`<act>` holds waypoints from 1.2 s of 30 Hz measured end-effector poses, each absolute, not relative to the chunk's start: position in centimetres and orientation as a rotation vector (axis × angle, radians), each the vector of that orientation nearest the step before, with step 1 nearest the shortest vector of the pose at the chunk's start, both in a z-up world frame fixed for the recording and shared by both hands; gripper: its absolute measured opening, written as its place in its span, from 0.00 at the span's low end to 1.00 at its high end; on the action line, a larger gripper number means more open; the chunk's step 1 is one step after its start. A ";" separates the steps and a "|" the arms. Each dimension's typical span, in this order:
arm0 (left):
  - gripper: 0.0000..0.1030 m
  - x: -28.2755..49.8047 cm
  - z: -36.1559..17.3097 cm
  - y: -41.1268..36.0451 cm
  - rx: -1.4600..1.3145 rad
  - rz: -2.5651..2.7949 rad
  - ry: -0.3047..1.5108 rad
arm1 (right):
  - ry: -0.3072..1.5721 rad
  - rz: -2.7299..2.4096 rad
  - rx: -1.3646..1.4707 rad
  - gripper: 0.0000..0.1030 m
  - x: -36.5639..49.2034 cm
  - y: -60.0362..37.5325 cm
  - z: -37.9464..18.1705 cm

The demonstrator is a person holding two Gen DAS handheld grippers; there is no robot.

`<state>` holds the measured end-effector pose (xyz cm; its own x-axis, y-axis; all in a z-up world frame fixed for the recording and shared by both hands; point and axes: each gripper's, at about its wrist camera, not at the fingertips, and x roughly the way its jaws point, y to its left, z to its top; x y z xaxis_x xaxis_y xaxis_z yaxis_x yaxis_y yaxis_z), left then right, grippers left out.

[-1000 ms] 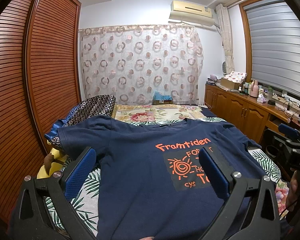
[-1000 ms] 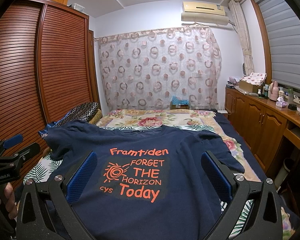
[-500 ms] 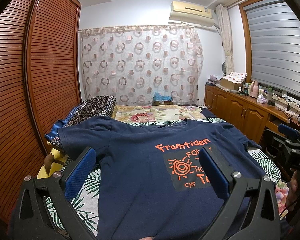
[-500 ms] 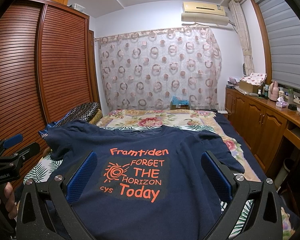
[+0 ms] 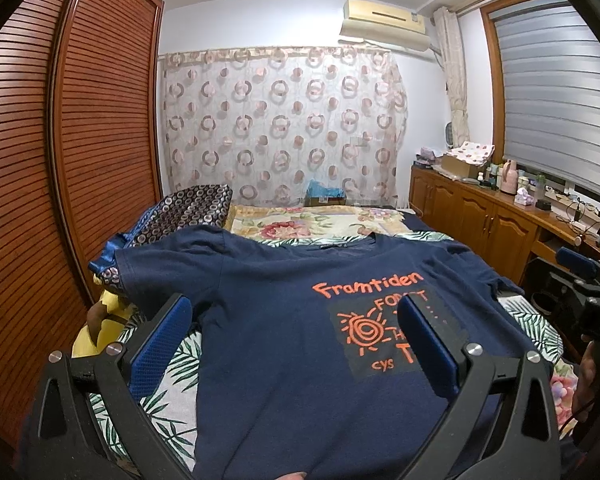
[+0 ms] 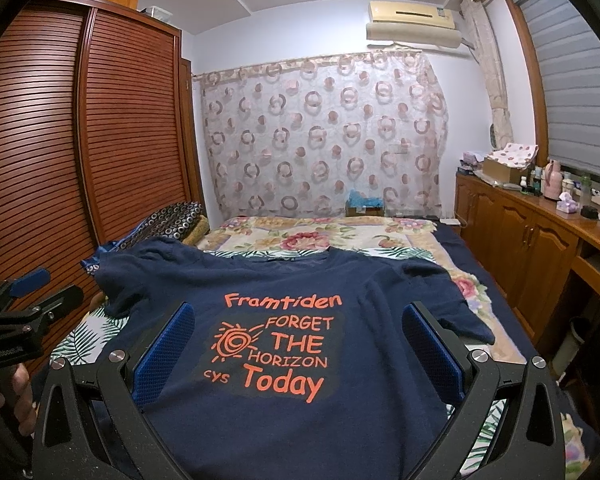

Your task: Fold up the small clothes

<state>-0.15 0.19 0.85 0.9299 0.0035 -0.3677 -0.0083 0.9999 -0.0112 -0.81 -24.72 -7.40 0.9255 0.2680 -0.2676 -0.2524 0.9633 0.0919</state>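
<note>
A navy T-shirt point(image 5: 284, 320) with orange print lies spread flat, front up, on the bed, collar toward the far end. It also shows in the right wrist view point(image 6: 372, 392). My left gripper point(image 5: 292, 344) is open and empty, held above the shirt's lower left part. My right gripper point(image 6: 298, 352) is open and empty, held above the shirt's lower middle, over the print. The left gripper appears at the left edge of the right wrist view point(image 6: 16, 320); the right gripper appears at the right edge of the left wrist view point(image 5: 584, 292).
The bed point(image 6: 324, 240) has a floral and leaf-print cover. A patterned pillow point(image 5: 188, 216) lies at the far left by the slatted wardrobe point(image 5: 60, 184). A wooden cabinet point(image 6: 532, 240) with bottles runs along the right. A curtain point(image 6: 324, 136) hangs behind.
</note>
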 end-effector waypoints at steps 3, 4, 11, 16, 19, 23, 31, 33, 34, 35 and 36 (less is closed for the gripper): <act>1.00 0.3 0.2 0.9 -0.003 0.030 0.385 | 0.292 0.283 0.054 1.00 -0.4 -24.6 -7.6; 1.00 0.5 -0.1 1.1 0.000 0.040 0.394 | 0.294 0.286 0.053 1.00 -0.4 -24.6 -7.7; 1.00 2.0 -2.5 3.1 0.002 0.070 0.460 | 0.332 0.331 0.031 1.00 1.1 -24.1 -8.3; 1.00 3.3 -4.7 5.0 -0.021 0.049 0.524 | 0.373 0.363 0.005 1.00 3.1 -23.8 -8.7; 1.00 3.8 -5.4 6.2 -0.029 0.039 0.547 | 0.399 0.380 -0.009 1.00 4.4 -23.8 -8.9; 1.00 4.8 -6.1 8.3 -0.052 -0.002 0.590 | 0.454 0.426 -0.041 1.00 6.1 -23.5 -9.3; 1.00 6.8 -6.6 13.4 -0.068 0.035 0.623 | 0.502 0.471 -0.090 1.00 8.0 -23.2 -9.1; 1.00 7.6 -6.5 14.5 -0.066 0.048 0.633 | 0.499 0.477 -0.108 1.00 8.2 -23.0 -8.8; 1.00 8.0 -6.5 15.1 -0.070 0.050 0.640 | 0.497 0.478 -0.114 1.00 8.4 -22.7 -9.0; 0.99 8.2 -6.5 15.6 -0.076 0.049 0.644 | 0.498 0.481 -0.120 1.00 8.5 -22.6 -9.0; 0.97 8.5 -6.5 16.1 -0.087 0.043 0.648 | 0.501 0.484 -0.127 1.00 8.7 -22.6 -9.0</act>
